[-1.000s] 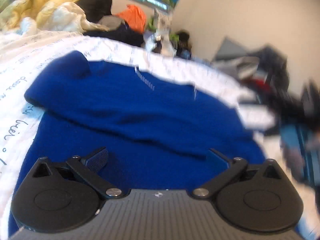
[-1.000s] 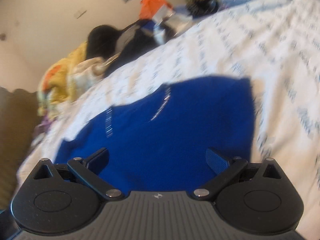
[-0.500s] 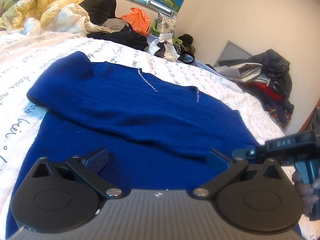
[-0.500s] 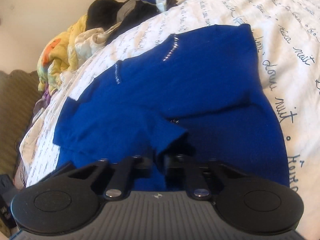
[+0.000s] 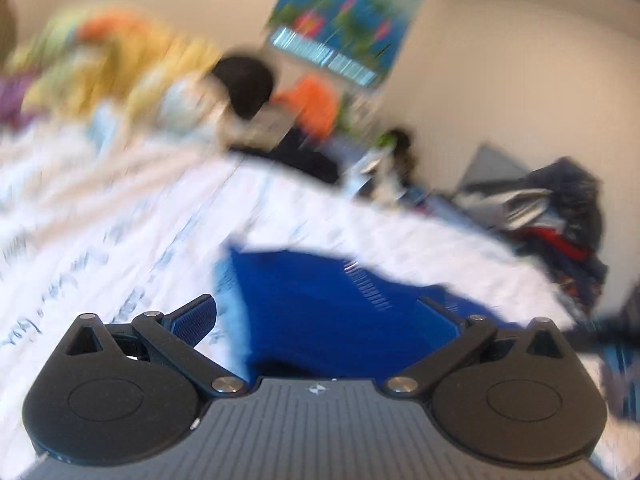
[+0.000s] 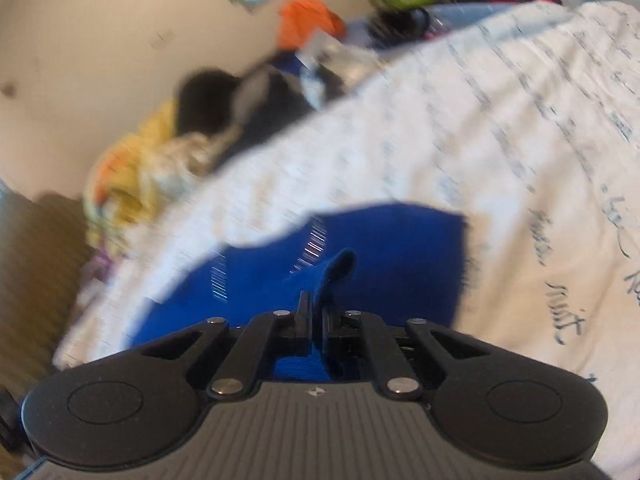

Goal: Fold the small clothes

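The blue garment (image 6: pixel 384 240) lies spread on the white bedsheet (image 6: pixel 460 128) printed with dark handwriting, right in front of both of your grippers. Your right gripper (image 6: pixel 318 312) has its jaws drawn together and clamped on a raised fold of the blue fabric: the pinched cloth stands up between the two fingers and pokes out past their tips, while the remainder of the garment stretches away on the far side, its far edge meeting the sheet. Two short rows of sparkling studs (image 6: pixel 316 242) show on the cloth just beyond the pinched fold. Your left gripper (image 5: pixel 316 312) has its jaws standing wide apart with nothing pressed between them; the garment (image 5: pixel 328 304) sits under and just beyond the gap, toward the right finger, and the left finger (image 5: pixel 196 316) hangs over bare sheet (image 5: pixel 120 240) beside the garment's left edge. Both views are blurred, the left one most. At the far end of the bed lies a heap of yellow and orange bedding (image 5: pixel 120 56), with a black item (image 5: pixel 244 84) and an orange one (image 5: pixel 316 100) beside it. On the wall behind hangs a blue flowered poster (image 5: pixel 348 12). A pile of dark clothes (image 5: pixel 560 208) sits far right.
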The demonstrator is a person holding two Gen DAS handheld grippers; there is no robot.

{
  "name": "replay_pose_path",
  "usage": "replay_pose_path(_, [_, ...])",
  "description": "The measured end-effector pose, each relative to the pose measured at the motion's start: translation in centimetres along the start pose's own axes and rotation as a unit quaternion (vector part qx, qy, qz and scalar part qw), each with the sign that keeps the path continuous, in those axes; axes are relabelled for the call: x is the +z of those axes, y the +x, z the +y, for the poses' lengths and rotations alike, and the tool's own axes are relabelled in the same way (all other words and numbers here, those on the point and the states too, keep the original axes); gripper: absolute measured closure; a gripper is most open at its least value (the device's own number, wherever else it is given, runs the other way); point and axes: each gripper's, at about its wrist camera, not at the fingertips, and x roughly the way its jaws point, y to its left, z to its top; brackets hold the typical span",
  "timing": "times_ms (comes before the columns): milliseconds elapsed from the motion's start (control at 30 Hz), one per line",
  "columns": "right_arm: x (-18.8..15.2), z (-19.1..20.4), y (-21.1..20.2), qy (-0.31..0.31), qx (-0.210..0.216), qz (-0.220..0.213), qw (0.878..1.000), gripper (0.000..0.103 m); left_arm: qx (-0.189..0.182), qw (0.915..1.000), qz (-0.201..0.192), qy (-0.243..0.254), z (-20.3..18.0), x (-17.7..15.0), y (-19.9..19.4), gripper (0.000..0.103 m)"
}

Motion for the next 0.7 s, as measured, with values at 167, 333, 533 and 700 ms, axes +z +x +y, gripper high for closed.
replay_pose_path(167, [-1.2,-1.5,-1.2,0.018,0.013,-0.014,1.0,0.099,0.021,0.9901,0.106,-0.09,3.6,1.6,7.0,0.002])
replay_pose_path(333, [-0.4,-3.4,-3.1,0.011,-0.025,-0.024,0.999,0.099,0.054,0.9936,0.095,-0.03,1.8,1.9,8.2,0.025])
replay_pose_path(533, [-0.6,-4.1,-3.5,0.039,-0.029,-0.04,0.998,0.074,0.119,0.9858,0.104,0.057,-0.6,1.9,8.6,0.071])
replay_pose_path(700, [2.5,-0.6,-3.1,-0.088,-0.093,-0.109,0.986,0.015,0.159,0.9773,-0.027,0.138,-4.7,4.6,5.5,0.021])
